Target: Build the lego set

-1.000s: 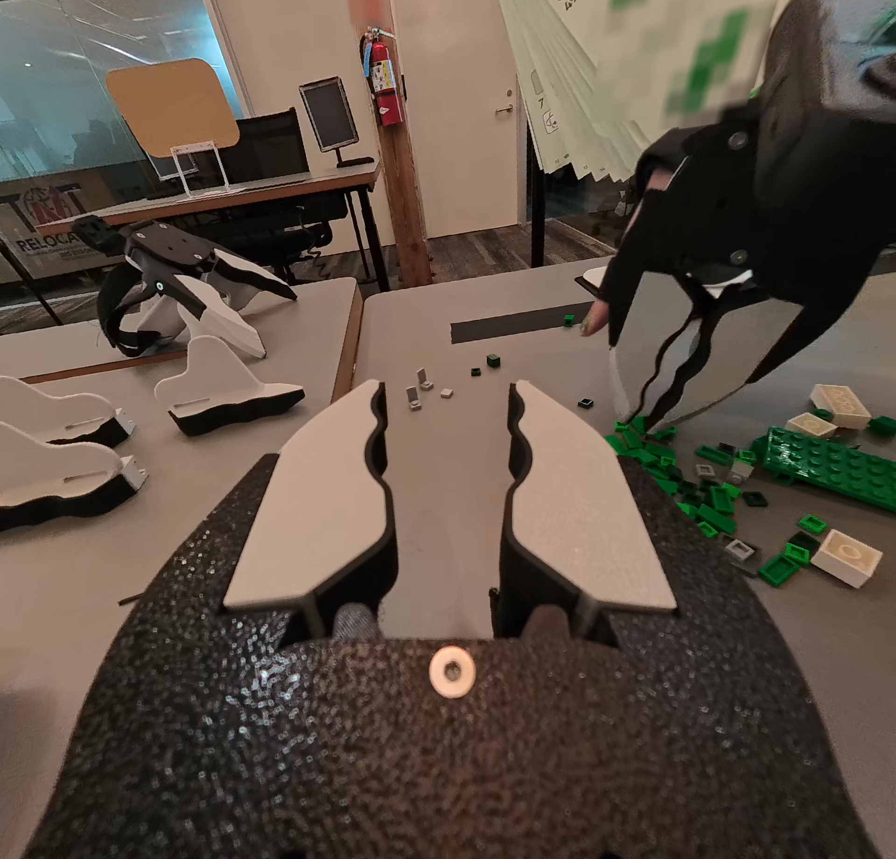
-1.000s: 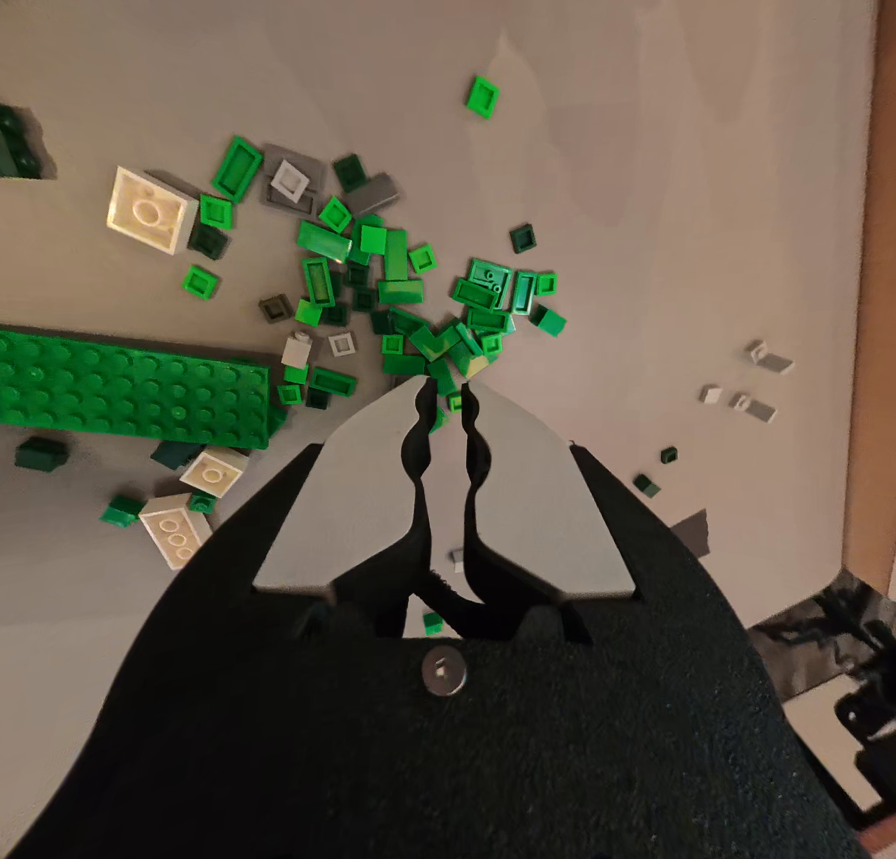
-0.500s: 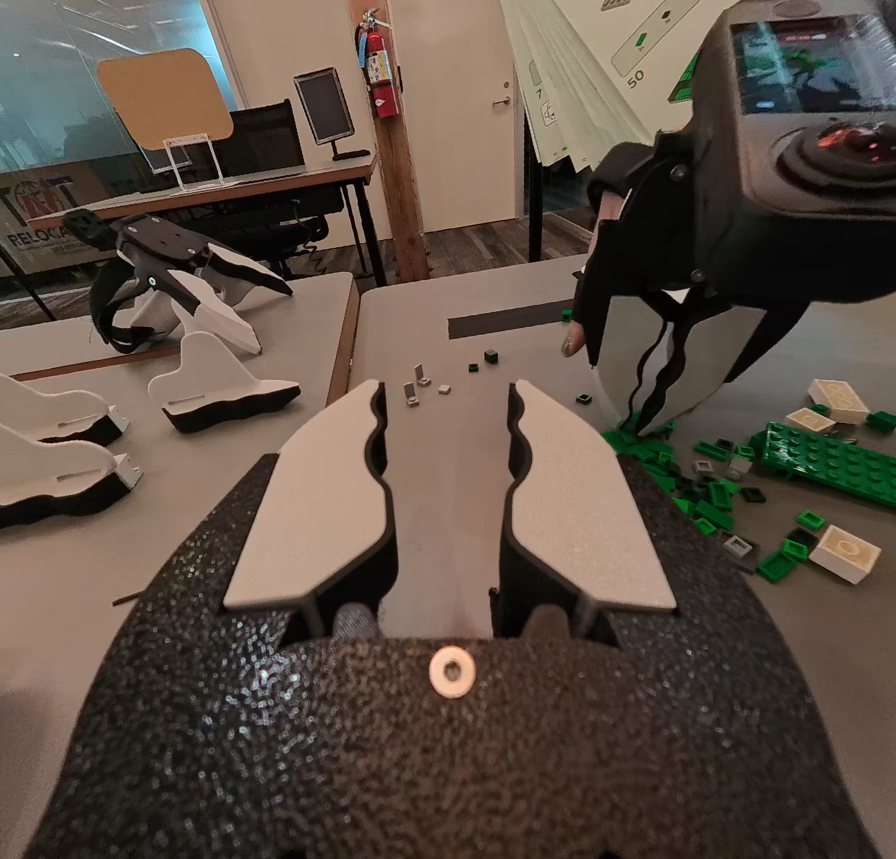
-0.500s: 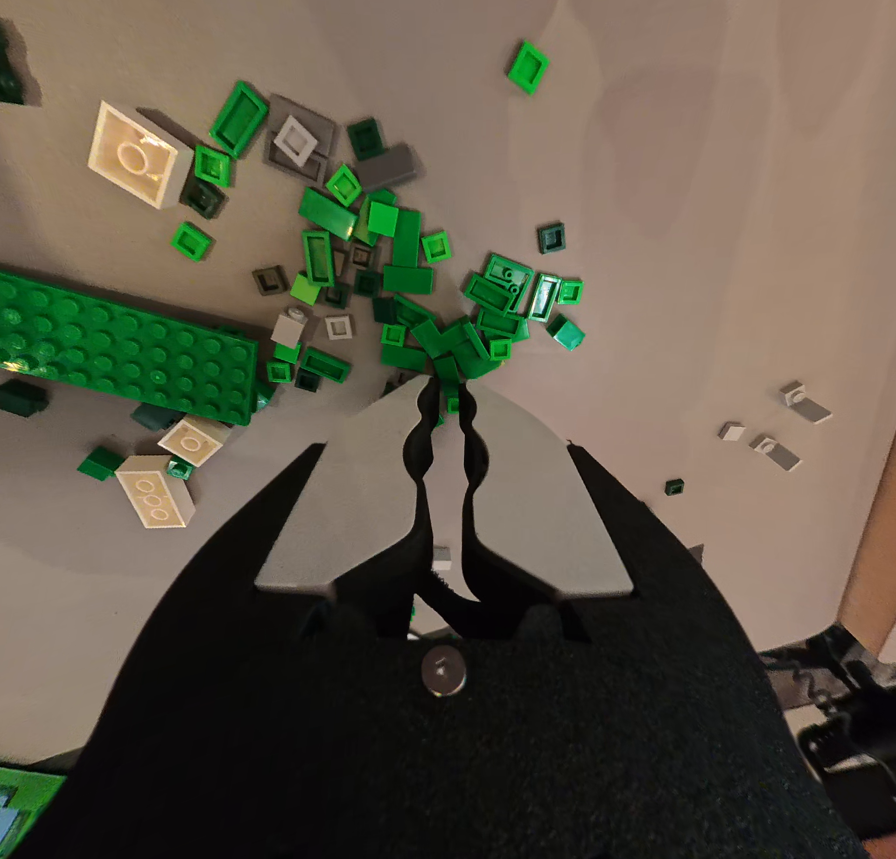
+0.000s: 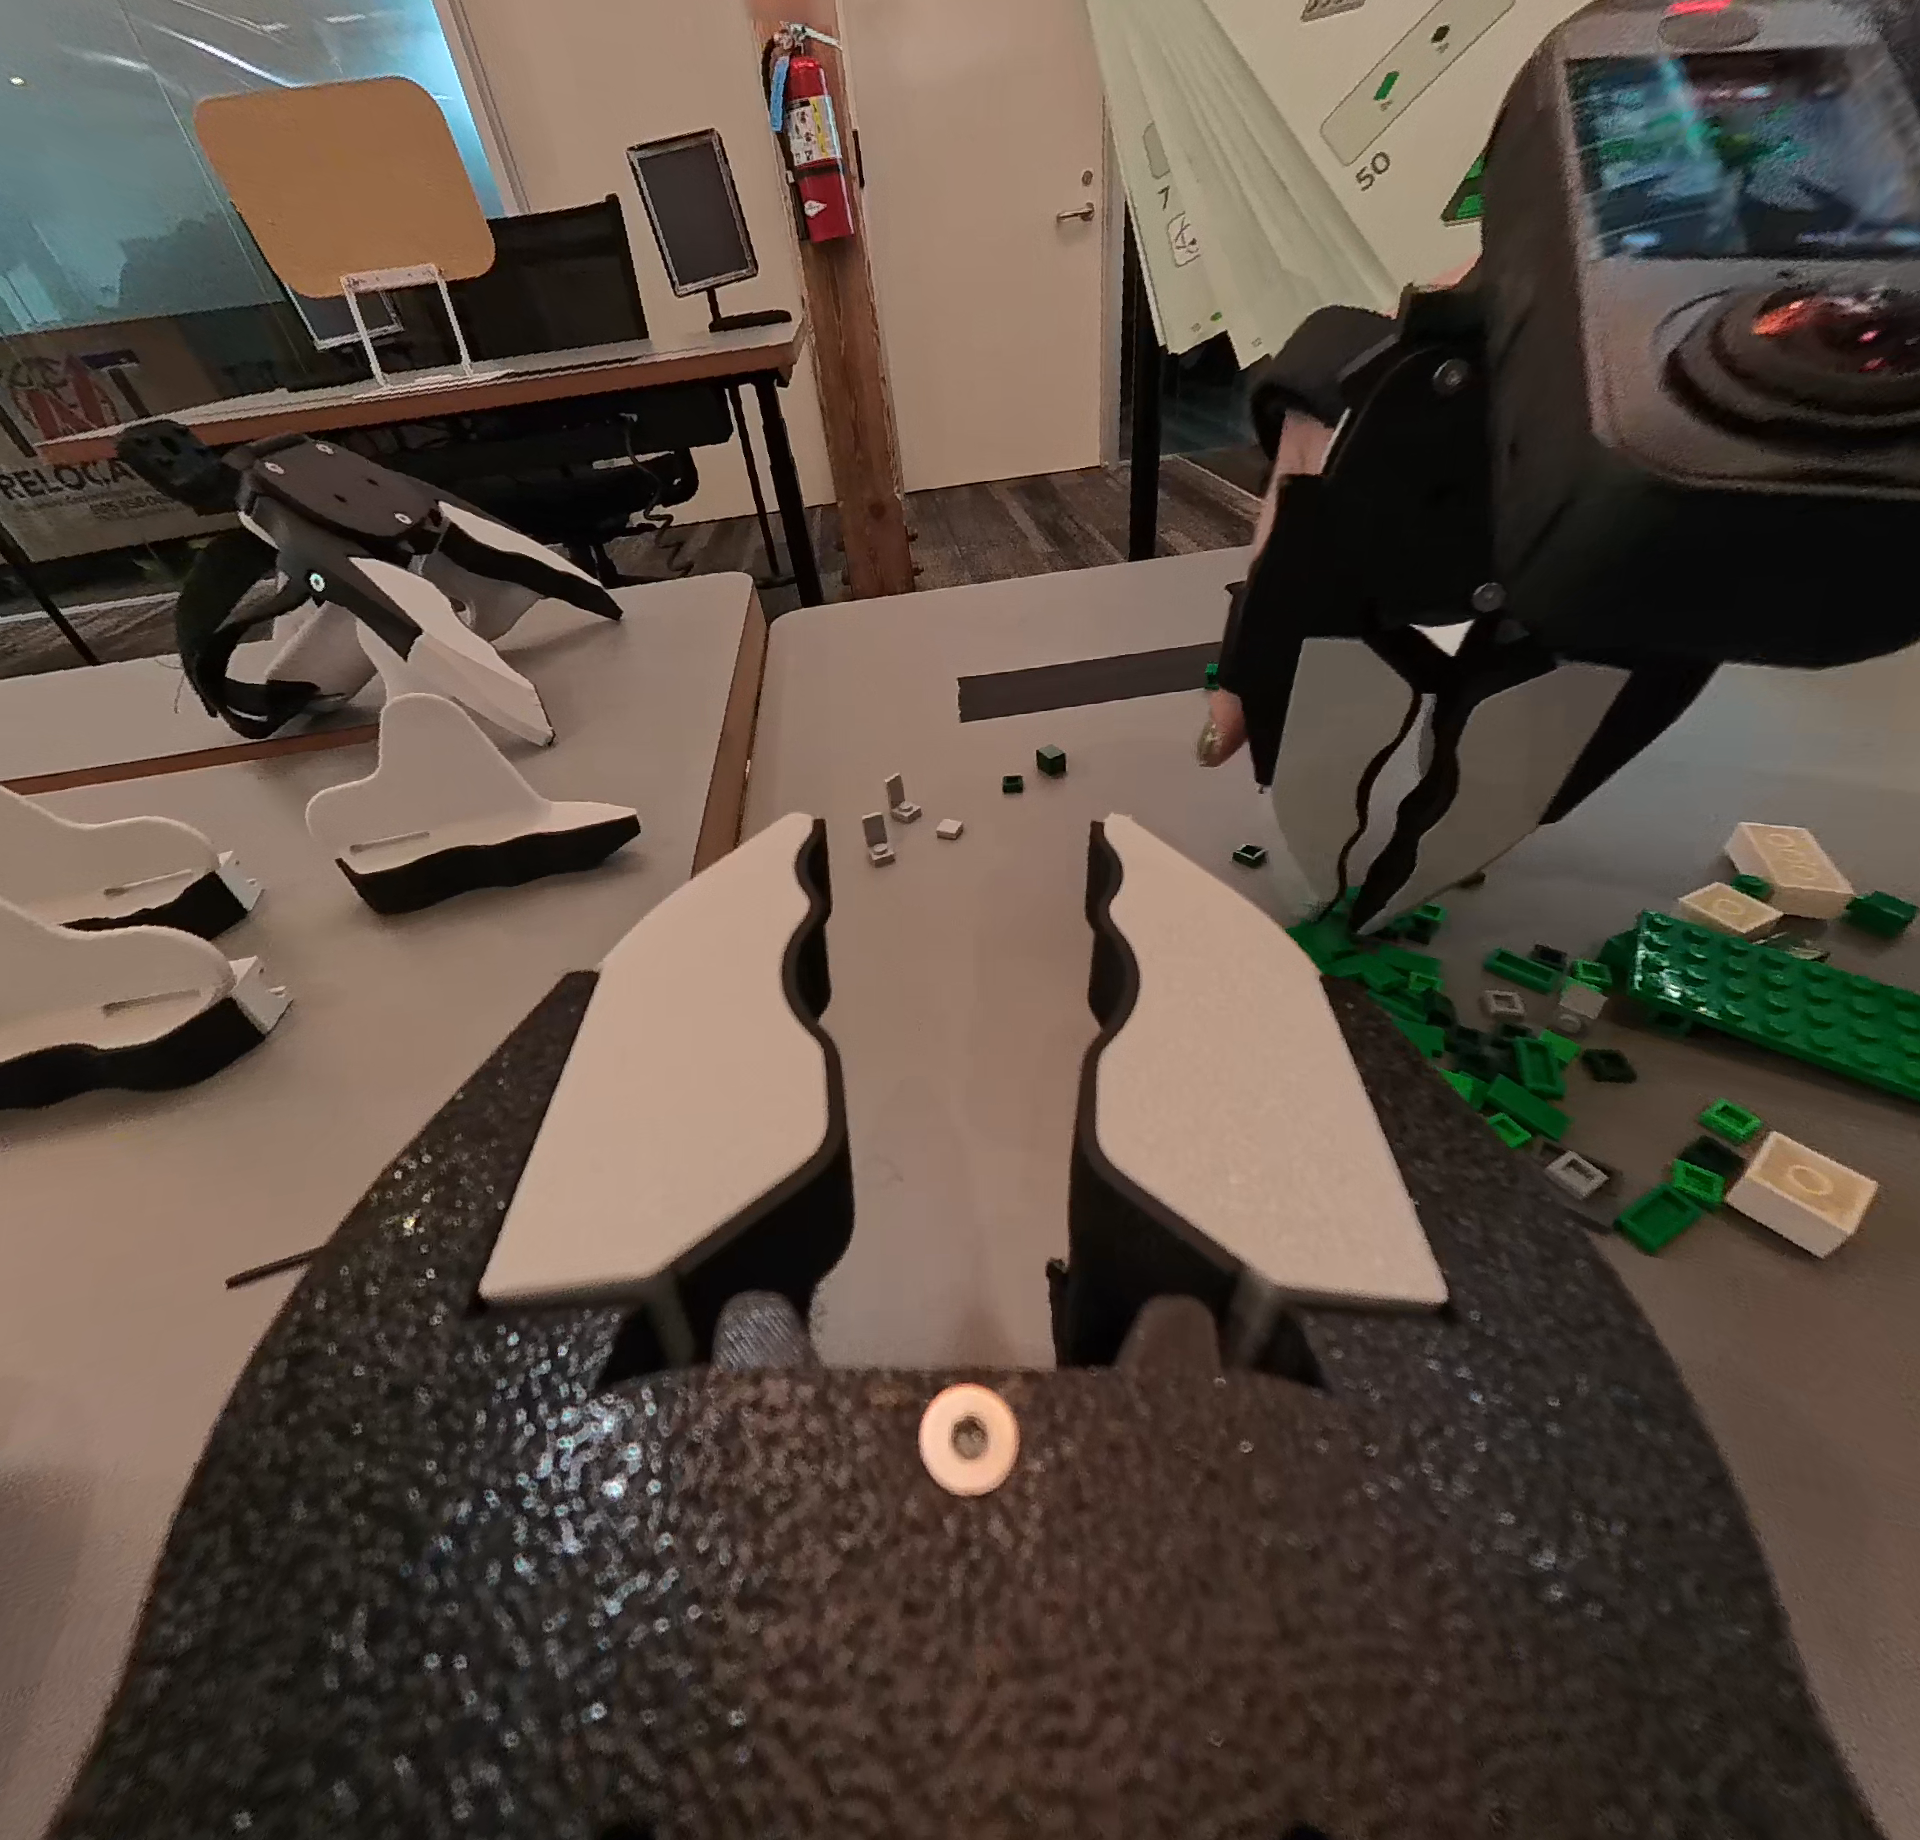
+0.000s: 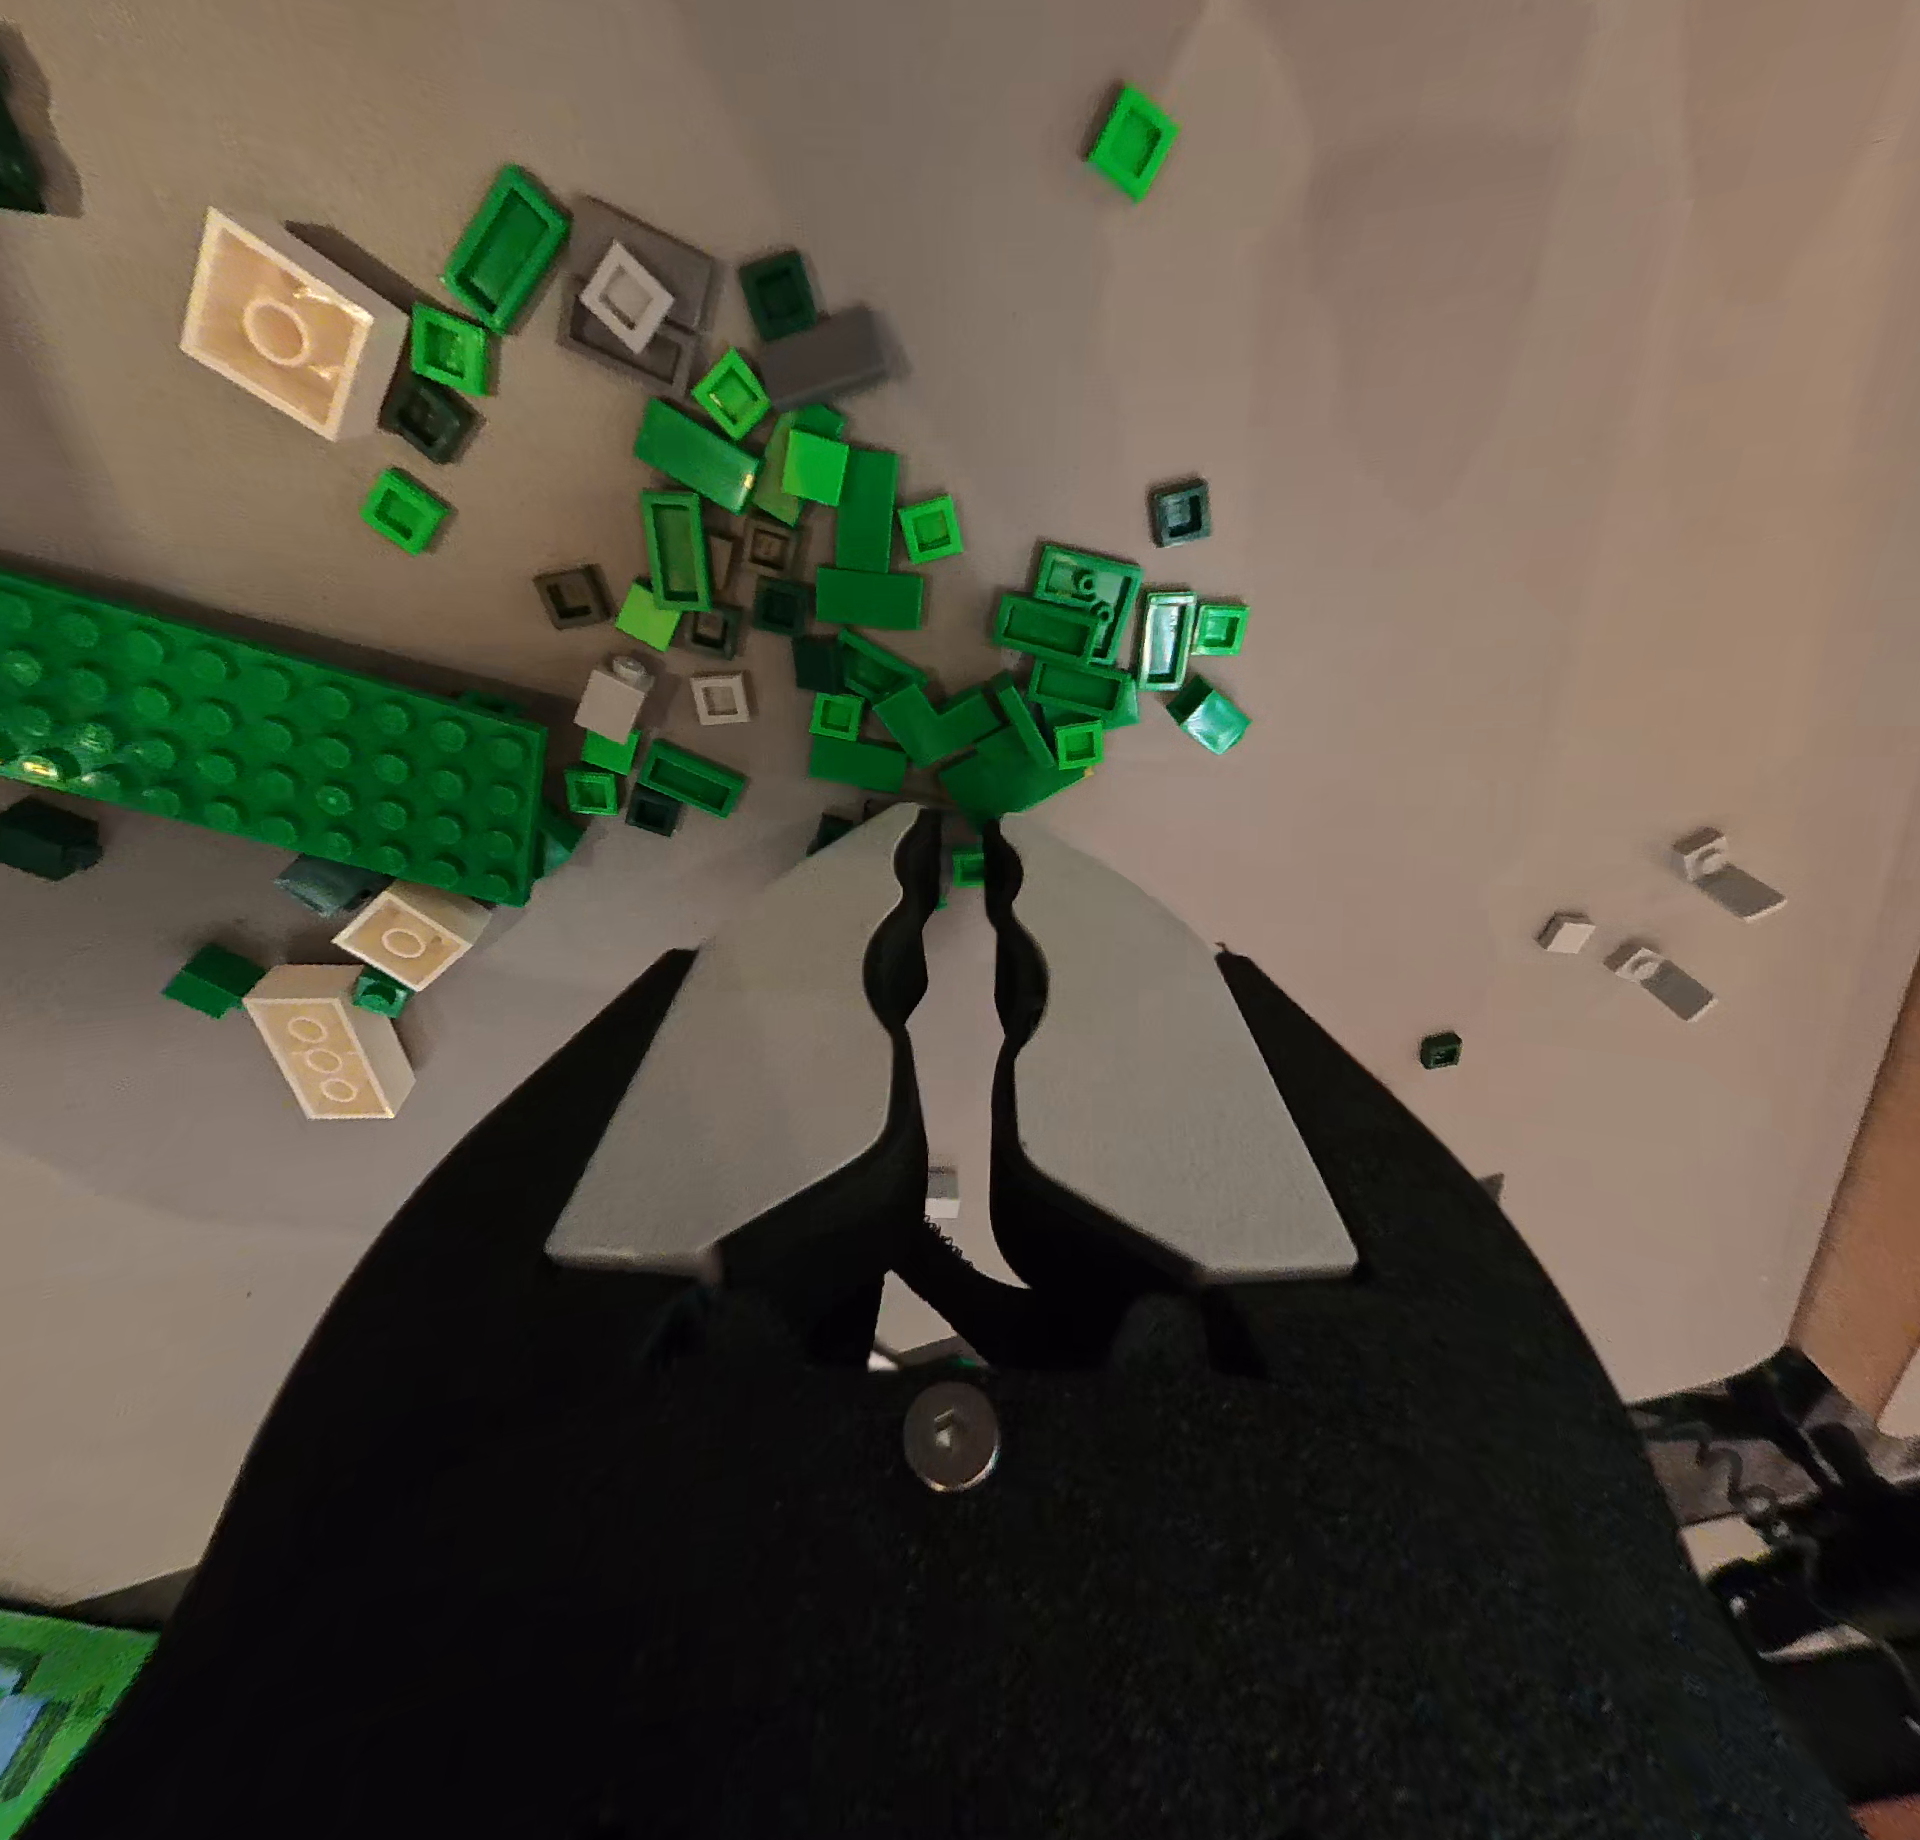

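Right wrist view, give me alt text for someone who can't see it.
The right gripper, its jaws nearly closed, points down at the near edge of a pile of small green bricks on a grey table. A green studded plate lies left.

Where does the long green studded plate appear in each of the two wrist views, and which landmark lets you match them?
Left wrist view: the long green studded plate lies flat at the right edge, right of the pile of small green pieces.
Right wrist view: the plate lies at the left edge, left of that pile.
Shared landmark: three small grey pieces on the bare table.
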A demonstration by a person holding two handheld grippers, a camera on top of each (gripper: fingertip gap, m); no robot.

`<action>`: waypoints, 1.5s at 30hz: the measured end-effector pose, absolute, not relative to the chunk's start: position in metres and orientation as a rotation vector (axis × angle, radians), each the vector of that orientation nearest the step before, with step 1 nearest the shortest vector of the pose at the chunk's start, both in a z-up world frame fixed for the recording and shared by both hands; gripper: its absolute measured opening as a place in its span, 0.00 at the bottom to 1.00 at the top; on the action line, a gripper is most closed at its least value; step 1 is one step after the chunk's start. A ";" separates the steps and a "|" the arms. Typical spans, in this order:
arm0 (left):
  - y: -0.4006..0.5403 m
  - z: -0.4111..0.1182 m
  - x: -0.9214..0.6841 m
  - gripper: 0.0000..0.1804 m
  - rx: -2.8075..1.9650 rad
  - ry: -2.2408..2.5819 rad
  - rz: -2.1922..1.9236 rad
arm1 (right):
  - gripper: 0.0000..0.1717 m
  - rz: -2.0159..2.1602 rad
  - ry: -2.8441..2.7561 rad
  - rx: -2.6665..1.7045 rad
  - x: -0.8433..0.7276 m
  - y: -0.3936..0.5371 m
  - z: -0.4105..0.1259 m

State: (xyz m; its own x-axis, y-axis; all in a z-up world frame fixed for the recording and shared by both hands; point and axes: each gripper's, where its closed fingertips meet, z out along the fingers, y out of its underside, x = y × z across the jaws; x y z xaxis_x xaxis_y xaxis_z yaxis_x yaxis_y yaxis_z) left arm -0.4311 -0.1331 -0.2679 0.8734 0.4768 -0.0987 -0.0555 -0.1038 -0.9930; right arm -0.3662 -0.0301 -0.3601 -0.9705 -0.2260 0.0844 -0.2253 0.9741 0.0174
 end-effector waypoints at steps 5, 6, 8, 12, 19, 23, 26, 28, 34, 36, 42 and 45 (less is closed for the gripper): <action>-0.133 -0.268 -0.432 0.26 -1.617 -0.339 0.457 | 0.04 -0.026 -3.071 0.327 -0.354 -0.027 -0.360; -0.133 -0.268 -0.431 0.26 -1.617 -0.339 0.454 | 0.04 -0.024 -3.092 0.309 -0.350 -0.027 -0.360; -0.133 -0.268 -0.431 0.26 -1.617 -0.339 0.449 | 0.05 -0.001 -3.086 0.278 -0.350 -0.028 -0.359; -0.132 -0.268 -0.430 0.26 -1.619 -0.338 0.445 | 0.05 0.029 -2.989 0.263 -0.367 -0.027 -0.356; -0.133 -0.268 -0.432 0.26 -1.613 -0.353 0.435 | 0.06 0.084 -2.991 0.287 -0.371 -0.029 -0.359; -0.133 -0.269 -0.432 0.26 -1.615 -0.355 0.429 | 0.06 0.088 -2.995 0.283 -0.370 -0.031 -0.361; -0.132 -0.269 -0.432 0.26 -1.617 -0.354 0.428 | 0.06 0.062 -3.041 0.243 -0.364 -0.028 -0.361; -0.132 -0.270 -0.432 0.26 -1.617 -0.355 0.425 | 0.06 0.060 -3.021 0.259 -0.365 -0.026 -0.360; -0.131 -0.270 -0.432 0.26 -1.617 -0.356 0.419 | 0.06 0.086 -2.985 0.290 -0.367 -0.030 -0.359; -0.131 -0.270 -0.432 0.26 -1.616 -0.357 0.417 | 0.06 0.082 -2.990 0.313 -0.366 -0.030 -0.359; -0.132 -0.270 -0.433 0.26 -1.617 -0.360 0.417 | 0.04 0.069 -2.984 0.354 -0.368 -0.033 -0.361; -0.132 -0.270 -0.432 0.26 -1.619 -0.356 0.421 | 0.00 0.115 -3.006 0.274 -0.366 -0.036 -0.360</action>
State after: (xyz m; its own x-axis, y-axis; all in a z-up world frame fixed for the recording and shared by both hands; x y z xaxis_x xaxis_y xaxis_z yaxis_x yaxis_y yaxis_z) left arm -0.4322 -0.1320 -0.2699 0.8816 0.4684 -0.0589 -0.0189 -0.0895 -0.9958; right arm -0.3661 -0.0356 -0.3603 -0.9763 -0.1756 0.1268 -0.1847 0.9807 -0.0647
